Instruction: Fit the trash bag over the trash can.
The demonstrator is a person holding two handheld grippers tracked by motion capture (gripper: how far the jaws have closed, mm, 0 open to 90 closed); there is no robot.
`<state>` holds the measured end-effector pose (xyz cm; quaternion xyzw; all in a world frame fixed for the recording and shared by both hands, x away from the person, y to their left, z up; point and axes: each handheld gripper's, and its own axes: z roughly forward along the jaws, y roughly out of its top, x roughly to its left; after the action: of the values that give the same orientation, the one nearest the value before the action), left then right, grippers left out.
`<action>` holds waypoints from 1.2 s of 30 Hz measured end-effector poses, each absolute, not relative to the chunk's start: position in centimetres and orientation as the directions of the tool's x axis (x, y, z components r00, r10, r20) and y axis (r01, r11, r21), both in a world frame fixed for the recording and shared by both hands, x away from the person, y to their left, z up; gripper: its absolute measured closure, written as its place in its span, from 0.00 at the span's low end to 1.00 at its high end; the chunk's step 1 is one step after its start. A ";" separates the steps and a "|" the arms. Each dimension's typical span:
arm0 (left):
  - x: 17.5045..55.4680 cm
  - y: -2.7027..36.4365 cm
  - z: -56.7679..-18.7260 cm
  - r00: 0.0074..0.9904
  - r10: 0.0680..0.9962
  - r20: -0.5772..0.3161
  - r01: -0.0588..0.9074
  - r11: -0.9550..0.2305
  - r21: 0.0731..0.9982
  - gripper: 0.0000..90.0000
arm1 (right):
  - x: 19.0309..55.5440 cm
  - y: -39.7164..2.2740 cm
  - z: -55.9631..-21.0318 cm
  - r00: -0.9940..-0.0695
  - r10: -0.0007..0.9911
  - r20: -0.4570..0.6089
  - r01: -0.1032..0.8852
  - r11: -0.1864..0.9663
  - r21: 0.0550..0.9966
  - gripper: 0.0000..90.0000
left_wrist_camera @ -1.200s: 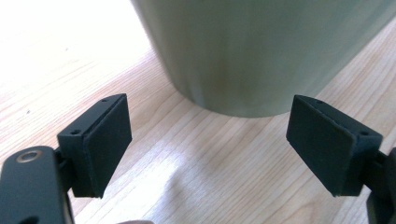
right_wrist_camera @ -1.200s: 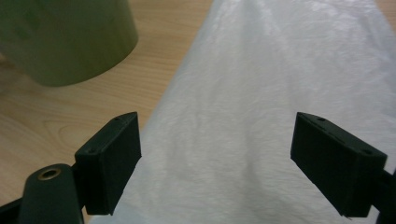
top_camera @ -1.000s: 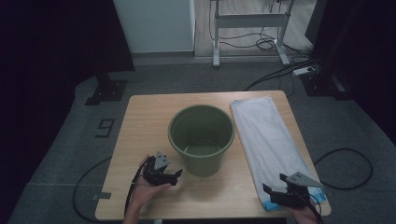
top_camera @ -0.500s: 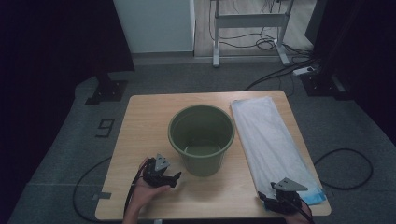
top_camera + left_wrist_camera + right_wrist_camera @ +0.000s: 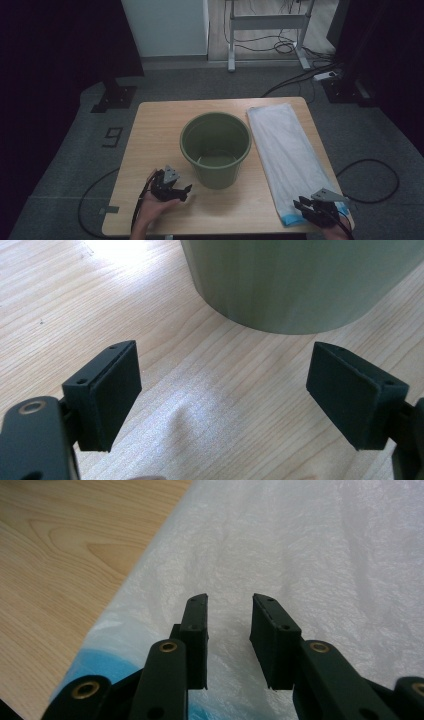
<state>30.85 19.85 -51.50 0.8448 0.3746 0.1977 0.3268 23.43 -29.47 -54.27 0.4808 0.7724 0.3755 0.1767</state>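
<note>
A dark green bucket (image 5: 215, 145) stands upright in the middle of the wooden table (image 5: 155, 130); its inside looks empty. To its right lies a flat white plastic bag (image 5: 285, 145) with a blue strip (image 5: 292, 220) at its near end. My left gripper (image 5: 186, 190) sits near the front edge, left of the bucket, open wide over bare wood (image 5: 222, 360), with the bucket wall (image 5: 300, 280) just ahead. My right gripper (image 5: 300, 206) rests at the bag's near end. Its jaws stand a small gap apart over the white plastic (image 5: 229, 602), with nothing between them. The blue strip (image 5: 100, 672) lies to their left.
The table's front edge is just behind both grippers. Cables (image 5: 370, 185) trail on the grey floor around the table. A desk frame (image 5: 267, 22) stands beyond the far edge.
My right gripper has drawn back a little toward the near end of the bag. The left gripper has barely moved.
</note>
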 end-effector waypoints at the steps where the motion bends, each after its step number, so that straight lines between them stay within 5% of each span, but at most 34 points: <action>1: 30.9 19.9 -51.5 0.641 0.762 0.088 0.504 -0.505 0.701 0.16 | 23.4 -29.5 -54.3 -0.475 0.875 0.088 0.610 0.256 0.750 0.73; 6: 30.8 19.8 -51.5 0.642 0.761 0.088 0.504 -0.506 0.700 0.16 | 23.2 -27.9 -53.9 -0.514 0.847 0.136 0.594 0.237 0.769 0.51; 12: 30.8 19.7 -51.6 0.644 0.760 0.085 0.506 -0.507 0.698 0.16 | 23.2 -26.1 -54.3 -0.549 0.828 0.118 0.598 0.289 0.748 0.42; 15: 30.8 19.7 -51.7 0.645 0.759 0.086 0.507 -0.510 0.695 0.16 | 23.2 -25.6 -54.6 -0.554 0.828 0.083 0.598 0.327 0.732 0.48; 18: 30.8 19.7 -51.7 0.644 0.760 0.084 0.508 -0.507 0.697 0.16 | 23.2 -26.0 -54.7 -0.543 0.837 0.065 0.599 0.332 0.728 0.67; 26: 30.8 19.8 -51.9 0.643 0.762 0.084 0.512 -0.509 0.692 0.16 | 23.5 -28.9 -54.5 -0.539 0.840 0.061 0.615 0.343 0.710 0.97; 36: 30.8 20.0 -51.8 0.640 0.764 0.082 0.514 -0.505 0.694 0.16 | 23.4 -32.3 -54.0 -0.531 0.843 0.088 0.626 0.321 0.711 0.92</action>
<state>30.82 20.02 -51.78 0.8457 0.3776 0.1932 0.3238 23.42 -32.27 -54.00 0.4599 0.7985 0.3579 0.1511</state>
